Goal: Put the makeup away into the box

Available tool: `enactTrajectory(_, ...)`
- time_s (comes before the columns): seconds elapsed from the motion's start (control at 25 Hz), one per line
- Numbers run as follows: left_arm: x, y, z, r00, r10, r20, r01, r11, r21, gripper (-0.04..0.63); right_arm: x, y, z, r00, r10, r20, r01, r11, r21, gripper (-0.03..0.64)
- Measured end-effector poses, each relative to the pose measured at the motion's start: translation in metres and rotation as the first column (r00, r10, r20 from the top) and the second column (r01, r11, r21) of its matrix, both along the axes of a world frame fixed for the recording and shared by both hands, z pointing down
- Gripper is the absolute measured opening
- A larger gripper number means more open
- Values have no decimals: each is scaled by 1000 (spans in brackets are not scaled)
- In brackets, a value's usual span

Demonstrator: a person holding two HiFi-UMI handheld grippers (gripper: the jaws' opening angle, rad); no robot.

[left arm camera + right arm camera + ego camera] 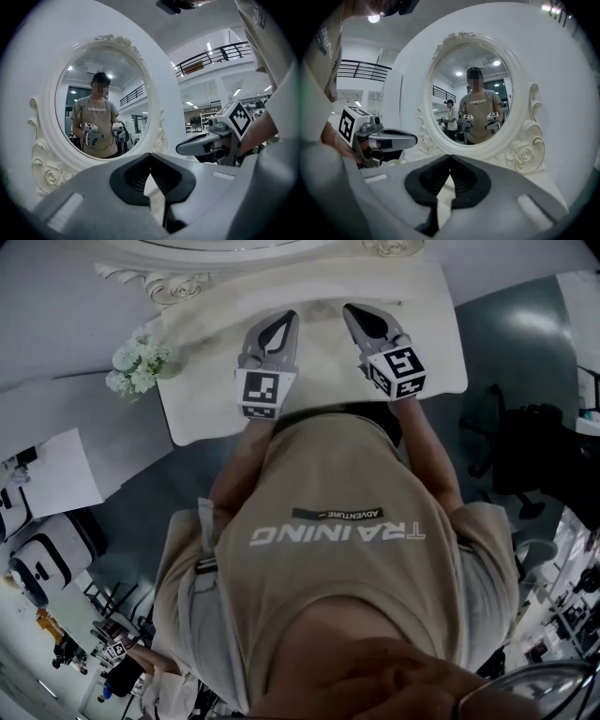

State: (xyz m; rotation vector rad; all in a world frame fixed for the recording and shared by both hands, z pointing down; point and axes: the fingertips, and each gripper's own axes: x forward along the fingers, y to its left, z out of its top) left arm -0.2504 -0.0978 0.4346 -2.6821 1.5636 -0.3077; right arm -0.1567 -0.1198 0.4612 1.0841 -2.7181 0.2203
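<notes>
No makeup and no box show in any view. In the head view my left gripper (292,315) and right gripper (346,308) are held side by side above the white vanity table (206,409), both pointing at the mirror. The left gripper view has its jaws (150,155) meeting at the tips with nothing between them. The right gripper (180,149) hangs just to their right. In the right gripper view the jaws (450,156) are likewise shut and empty, with the left gripper (414,138) at their left. The oval mirror (105,101) reflects a person holding both grippers.
The ornate white mirror frame (525,154) with carved roses stands at the back of the table. A bunch of pale flowers (139,360) sits at the table's left end. A dark office chair (525,460) stands on the floor to the right, and a white desk (56,474) to the left.
</notes>
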Motion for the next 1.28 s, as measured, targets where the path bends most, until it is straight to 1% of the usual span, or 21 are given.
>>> enactTrajectory(0.2, -17, -6, -19, 998, -40, -47, 40, 999, 7, 8, -10, 0, -36, 1000, -2, -4, 2, 997, 76, 4)
enactTrajectory(0.36, -28, -12, -27, 997, -60, -48, 60, 998, 9, 8, -15, -1, -55, 1000, -1, -6, 2, 993, 118, 5)
enactTrajectory(0.56, -35, -18, -34, 996, -62, -57, 63, 998, 8, 8, -25, 4, -72, 1000, -17, -9, 18, 987, 159, 3)
enactTrajectory(0.72, -31, -18, -36, 996, -55, -68, 56, 998, 11, 8, -26, 6, -71, 1000, -21, -5, 22, 988, 152, 3)
enactTrajectory(0.84, -25, -16, -29, 995, -46, -86, 45, 999, -9, 8, -22, 6, -63, 1000, -21, -6, 22, 992, 128, 3)
enactTrajectory(0.96, -19, -16, -23, 995, -34, -96, 31, 999, -30, 8, -17, 2, -62, 1000, -22, -12, 23, 991, 130, 3)
enactTrajectory(1.28, -18, -22, -19, 991, -33, -127, 27, 998, -50, 8, -18, -2, -53, 999, -40, -27, 43, 993, 109, 3)
